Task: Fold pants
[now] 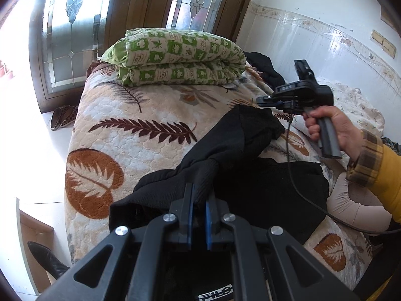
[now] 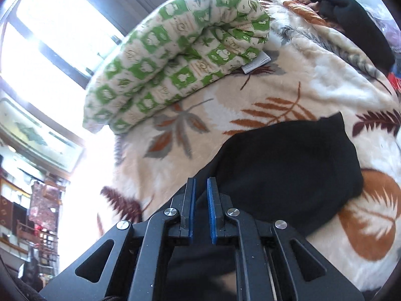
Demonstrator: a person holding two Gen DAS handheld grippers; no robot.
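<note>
Black pants (image 1: 240,150) lie bunched on a leaf-patterned bed blanket (image 1: 120,115). My left gripper (image 1: 199,190) is shut on a pinched fold of the pants and lifts it above the bed. In the left wrist view my right gripper (image 1: 260,101) is held by a hand just past the far edge of the raised fabric. In the right wrist view my right gripper (image 2: 201,183) has its jaws close together with a narrow gap between them, and the pants (image 2: 288,168) lie beneath and ahead; I cannot tell whether cloth is pinched.
A folded green-and-cream quilt (image 1: 180,57) sits at the far end of the bed, also in the right wrist view (image 2: 175,60). More dark clothing (image 1: 263,67) lies by the white tiled wall. Shoes (image 1: 62,118) and a boot (image 1: 47,258) are on the floor left of the bed.
</note>
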